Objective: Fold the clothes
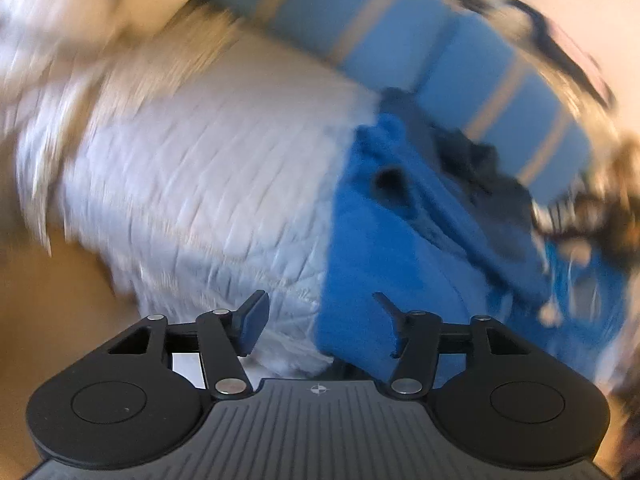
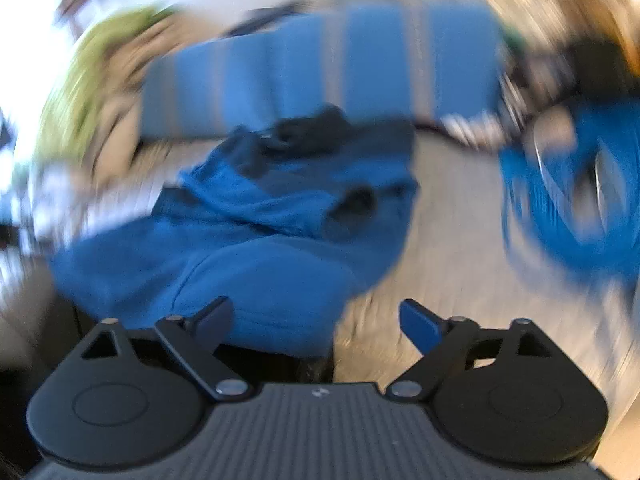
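While both grippers gape, blue garment point(image 2: 256, 248) lies ahead of right gripper point(image 2: 316, 320).

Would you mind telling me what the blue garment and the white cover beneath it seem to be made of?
The crumpled blue garment looks like soft matte fleece, judging by its fuzzy nap, though blur leaves this uncertain. The white quilted cover seems stitched, padded fabric, showing puffy diamond seams.
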